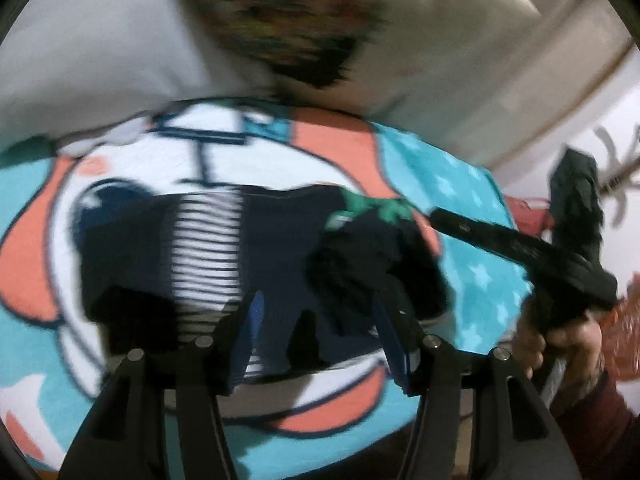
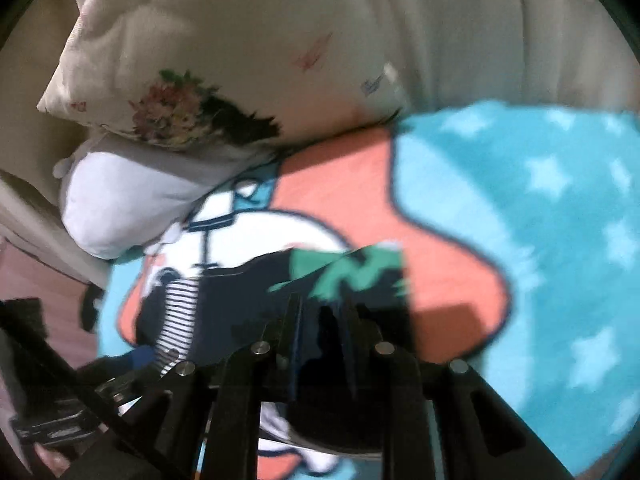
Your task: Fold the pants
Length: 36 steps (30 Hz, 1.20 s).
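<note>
Lying on a cartoon-printed blanket (image 2: 520,208), the dark pants (image 1: 280,240), with one striped panel and one green patch, are seen just ahead of both tools. The left gripper (image 1: 316,320) is held apart, cloth lying between its blue pads without being pressed. The right gripper (image 2: 324,320) is nearly together, pinching the pants. Two pillows (image 2: 224,60) are stacked beyond. The other tool is seen at each view's edge. No writing can be read through the blur.
</note>
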Available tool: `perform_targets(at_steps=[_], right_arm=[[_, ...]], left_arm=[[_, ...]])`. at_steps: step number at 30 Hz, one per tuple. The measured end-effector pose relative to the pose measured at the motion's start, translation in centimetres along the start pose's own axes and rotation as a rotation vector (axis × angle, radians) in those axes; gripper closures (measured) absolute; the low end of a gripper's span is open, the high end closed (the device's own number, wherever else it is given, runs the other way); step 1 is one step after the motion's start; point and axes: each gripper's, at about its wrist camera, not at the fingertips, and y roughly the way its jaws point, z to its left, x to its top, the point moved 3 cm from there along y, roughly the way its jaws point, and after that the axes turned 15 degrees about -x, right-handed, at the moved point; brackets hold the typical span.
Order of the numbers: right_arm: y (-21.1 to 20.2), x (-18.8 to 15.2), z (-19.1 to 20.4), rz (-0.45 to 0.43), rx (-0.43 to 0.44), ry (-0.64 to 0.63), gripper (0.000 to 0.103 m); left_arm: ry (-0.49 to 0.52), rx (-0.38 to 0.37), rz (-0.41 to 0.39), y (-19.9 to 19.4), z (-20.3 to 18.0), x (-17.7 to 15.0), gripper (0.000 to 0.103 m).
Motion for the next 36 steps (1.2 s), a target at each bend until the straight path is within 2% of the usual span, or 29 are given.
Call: perform_targets(at_steps=[3,6,8,10,11,13,18,20,22,23,25,28,33,36], right_arm=[[1.1,0.1,0.1,0.033,0.013,-0.04,0.082],[4.3,0.1,0.8,0.093,0.018,-0.093,0.082],[6.8,0.0,0.1,0.127,-0.023,-0.093,0.086],[6.9,0.2,-1.2,0.113,0.022,-0.032,0.086],[6.4,0.2,-1.8,0.115,0.023,-0.011,0.085],[4.4,-0.2,-2.4,0.059,0.0,-0.029,0.08],[1.0,-4.6,-1.9,0.031,0.02,-0.209,0.08],[1.6,-6.8,-1.5,0.038,-0.015,-0.306,0.08],[2.7,-8.0,-1.6,0.045,-0.035,-0.35,0.08],[2.5,-8.1,-1.5,0.026,-0.038,-0.367,0.08],[2.0,-7.6,-1.3,0.043,-0.033,-0.38,0.079],[-0.2,-6.5,-1.7,-0.007,0.029,-0.345,0.073],[-0.5,-5.4,-0.4,-0.022,0.081,-0.36,0.073],[1.3,-5.6,1.8,0.019,0.111,-0.369,0.073]], left_arm=[[0.024,-0.024,0.034,3.1,-1.8,-0.2,0.048],[-0.015,0.042,0.081,6.4,-1.3,-0.7,0.048],[-0.065,0.068,0.111,8.2,-0.2,-1.4,0.048],[-0.081,0.078,0.088,8.4,0.0,-1.5,0.048],[-0.083,0.089,0.078,8.4,-0.2,-1.6,0.048],[-0.09,0.114,0.062,8.2,-0.4,-1.6,0.048],[-0.143,0.137,-0.004,8.2,-0.3,-2.1,0.048],[-0.153,0.152,-0.01,8.3,-0.3,-2.0,0.047],[-0.166,0.166,-0.013,8.3,-0.4,-1.7,0.046],[-0.177,0.176,-0.019,8.1,-0.6,-1.5,0.046],[-0.179,0.18,-0.059,6.6,-1.3,-1.6,0.046],[-0.199,0.179,-0.152,3.1,-1.9,-2.2,0.046],[-0.35,0.258,-0.292,-3.1,0.9,-5.5,0.046],[-0.432,0.306,-0.336,-5.7,3.2,-7.6,0.046]])
